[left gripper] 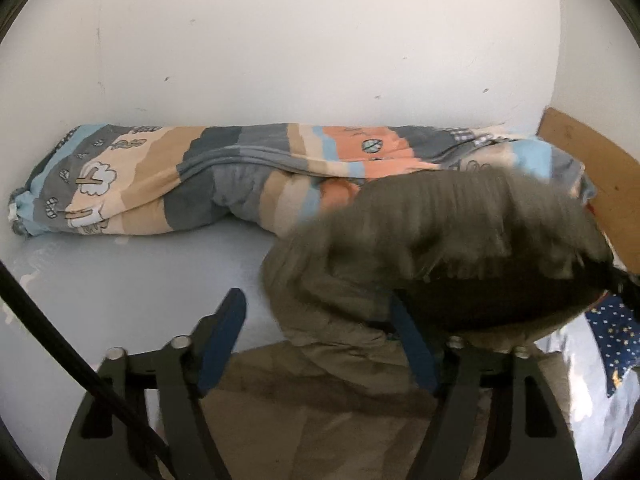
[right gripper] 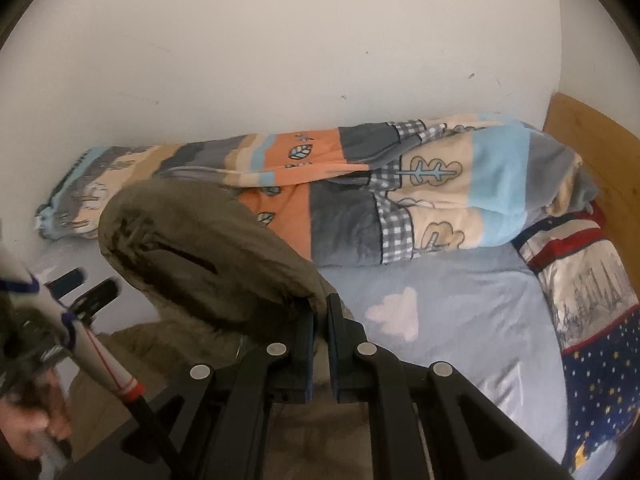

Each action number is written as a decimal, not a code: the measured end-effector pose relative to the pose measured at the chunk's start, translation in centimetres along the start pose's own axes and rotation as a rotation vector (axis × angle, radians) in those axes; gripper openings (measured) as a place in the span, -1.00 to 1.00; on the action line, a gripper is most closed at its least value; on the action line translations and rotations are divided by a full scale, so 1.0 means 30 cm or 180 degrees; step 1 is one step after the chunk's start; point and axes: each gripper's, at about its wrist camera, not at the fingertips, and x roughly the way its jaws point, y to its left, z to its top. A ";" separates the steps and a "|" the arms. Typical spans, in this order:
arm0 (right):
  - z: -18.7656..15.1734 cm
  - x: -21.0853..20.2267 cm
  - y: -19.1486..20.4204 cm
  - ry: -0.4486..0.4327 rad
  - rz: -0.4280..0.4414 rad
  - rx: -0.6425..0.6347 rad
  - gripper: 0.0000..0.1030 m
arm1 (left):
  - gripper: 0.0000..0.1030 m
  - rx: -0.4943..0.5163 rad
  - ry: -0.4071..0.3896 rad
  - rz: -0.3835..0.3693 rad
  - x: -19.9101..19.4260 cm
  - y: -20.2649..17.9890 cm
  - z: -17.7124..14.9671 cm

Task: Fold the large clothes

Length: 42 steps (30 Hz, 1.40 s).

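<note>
Olive-brown jacket [right gripper: 208, 264] lies on a pale blue bed sheet [right gripper: 440, 280], one fold lifted and pinched between the pressed-together jaws of the right gripper [right gripper: 320, 332]; the left gripper [left gripper: 316, 336] hangs spread above the fabric, gripping nothing.

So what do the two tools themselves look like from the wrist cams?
Both are alike: the left tool and right tool have black linkage arms with silver pivot pins and blue pads on flat fingers. A black cable runs past the left one.
</note>
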 end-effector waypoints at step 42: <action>-0.681 -0.226 -0.088 0.0445 0.0075 0.0345 -0.91 | -0.36 0.0733 0.0457 0.0040 -0.397 -0.088 -0.558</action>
